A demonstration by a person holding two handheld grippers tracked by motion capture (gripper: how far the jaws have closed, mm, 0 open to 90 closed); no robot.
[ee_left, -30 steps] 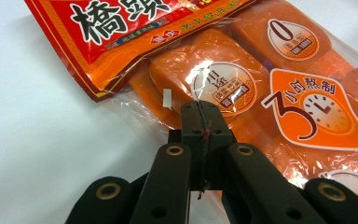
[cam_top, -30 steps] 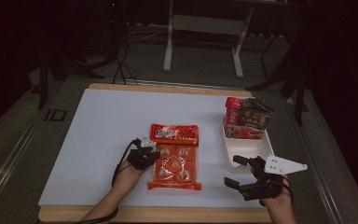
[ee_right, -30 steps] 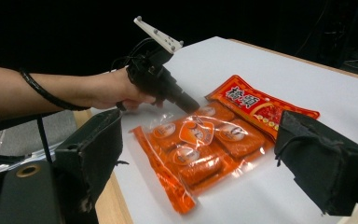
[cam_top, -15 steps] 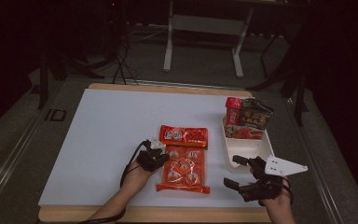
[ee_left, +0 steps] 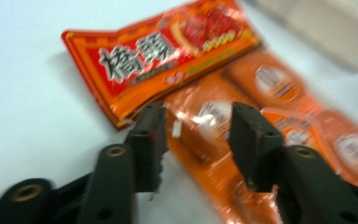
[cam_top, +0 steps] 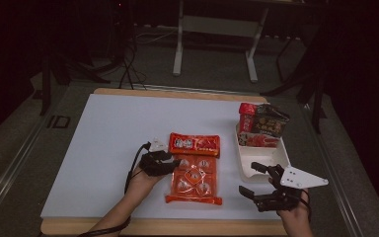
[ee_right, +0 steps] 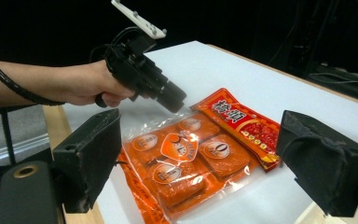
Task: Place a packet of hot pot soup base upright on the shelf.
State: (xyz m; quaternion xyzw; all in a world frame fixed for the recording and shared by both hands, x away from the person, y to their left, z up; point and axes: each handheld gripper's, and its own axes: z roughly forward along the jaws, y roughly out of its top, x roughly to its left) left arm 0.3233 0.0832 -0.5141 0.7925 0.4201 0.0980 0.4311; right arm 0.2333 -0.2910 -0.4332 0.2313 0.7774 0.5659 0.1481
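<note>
In the high view our left gripper (cam_top: 173,163) sits at the left edge of the orange multi-pack of snack pouches (cam_top: 195,178), its tips over the upper left corner of the clear wrapper. Its jaws have just been opening: in the left gripper view they stand apart with a gap between them, and the shiny edge of the multi-pack lies right under and between the pads, which no longer press on it. Just beyond those tips, touching the far end of the multi-pack, lies the red sachet with large white characters (ee_left: 168,53), flat on the white table top (cam_top: 103,143). Our right gripper (cam_top: 257,181) hovers off the lower right corner of the multi-pack, near it but apart, with its jaws spread wide and nothing between them; in the right gripper view the multi-pack and the sachet lie ahead, framed between its two black pads, and the left hand (ee_right: 81,84) with its gripper shows beyond the pack. Just past the right gripper, slightly to its outer side, stands the white tray (cam_top: 256,160), whose far end holds a red can (cam_top: 246,117) and dark snack packets (cam_top: 269,122), well away from the left gripper.
</note>
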